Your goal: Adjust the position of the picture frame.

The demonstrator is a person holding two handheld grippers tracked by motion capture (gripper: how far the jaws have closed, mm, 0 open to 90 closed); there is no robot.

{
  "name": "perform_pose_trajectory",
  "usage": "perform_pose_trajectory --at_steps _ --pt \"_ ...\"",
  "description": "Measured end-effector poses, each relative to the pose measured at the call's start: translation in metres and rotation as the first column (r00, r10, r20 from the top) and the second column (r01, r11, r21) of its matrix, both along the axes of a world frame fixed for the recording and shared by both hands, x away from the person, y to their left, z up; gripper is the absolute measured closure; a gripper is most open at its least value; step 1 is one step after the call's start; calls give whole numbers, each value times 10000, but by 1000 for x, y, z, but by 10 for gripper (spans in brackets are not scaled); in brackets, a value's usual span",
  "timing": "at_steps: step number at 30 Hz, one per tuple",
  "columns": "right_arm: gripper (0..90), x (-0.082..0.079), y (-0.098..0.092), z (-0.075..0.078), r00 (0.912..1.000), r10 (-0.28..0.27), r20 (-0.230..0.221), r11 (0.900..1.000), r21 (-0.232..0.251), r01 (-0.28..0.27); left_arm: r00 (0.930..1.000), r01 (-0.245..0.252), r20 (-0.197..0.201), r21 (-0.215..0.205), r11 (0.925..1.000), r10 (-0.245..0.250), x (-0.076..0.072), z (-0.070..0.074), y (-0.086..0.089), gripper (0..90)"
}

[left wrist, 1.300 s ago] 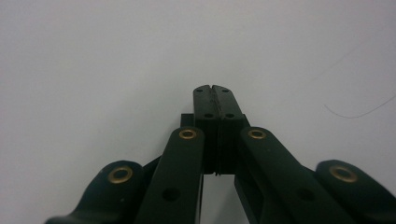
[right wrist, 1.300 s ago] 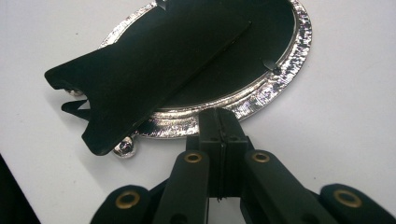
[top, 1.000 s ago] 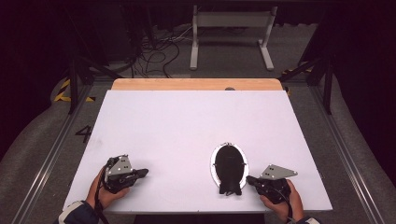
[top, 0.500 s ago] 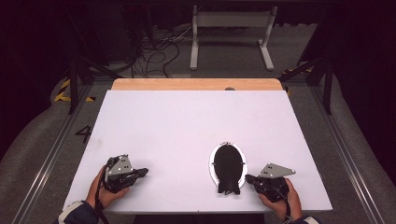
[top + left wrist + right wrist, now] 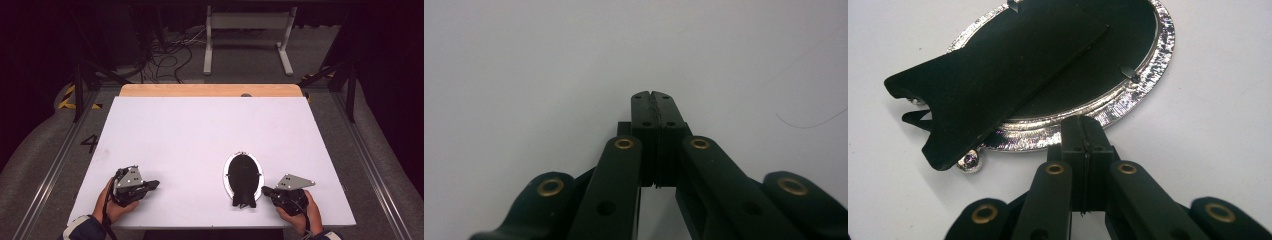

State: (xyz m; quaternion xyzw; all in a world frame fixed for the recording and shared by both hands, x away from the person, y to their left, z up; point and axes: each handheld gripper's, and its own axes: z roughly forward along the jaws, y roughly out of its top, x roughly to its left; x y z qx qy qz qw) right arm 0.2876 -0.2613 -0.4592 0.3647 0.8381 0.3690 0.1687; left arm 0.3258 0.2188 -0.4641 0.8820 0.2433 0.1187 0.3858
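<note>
You are at the near edge of a white table [image 5: 210, 135], a two-jaw gripper in each hand.

Your left gripper [image 5: 150, 185] rests on the table at about 8 o'clock from the table's middle, close to the near edge, its tip pointing toward 3 o'clock. Your left hand [image 5: 112, 202] wraps it from behind. In the left gripper view its jaws are pressed flat together with nothing between them, and bare white table lies ahead of them.

Your right gripper [image 5: 266, 191] rests at about 5 o'clock from the table's middle, also close to the near edge, its tip pointing toward 9 o'clock. Your right hand [image 5: 302, 212] holds it from behind. In the right gripper view its jaws are closed on each other and hold nothing.

An oval picture frame [image 5: 243, 173] lies face down on the table just beside the right gripper's tip, at about 9 o'clock from it. Its rim is shiny embossed silver [image 5: 1143, 80], and its back is black. A black stand flap [image 5: 993, 75] lies across the back and sticks out past the rim toward the near edge. In the right gripper view the closed jaw tips sit right at the silver rim; whether they touch it cannot be told.

The two grippers are well apart, with bare table between them.
</note>
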Motion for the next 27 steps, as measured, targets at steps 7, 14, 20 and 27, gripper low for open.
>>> perform_pose_trajectory --at_steps 7,14,20,27 --pt "900 4 1 0 10000 60 -16 10000 18 -60 10000 -44 3 8 10000 44 1 0 0 889" --pt "900 8 5 0 10000 74 9 10000 -11 -74 9999 -109 -41 9 9999 109 1 -1 0 875" --pt "900 13 8 0 10000 74 28 10000 -62 -74 9999 -100 -31 -8 9999 100 1 -1 1 874" --pt "900 17 15 0 10000 51 48 9999 -112 -51 10000 -39 -34 74 10000 39 1 -1 0 872"
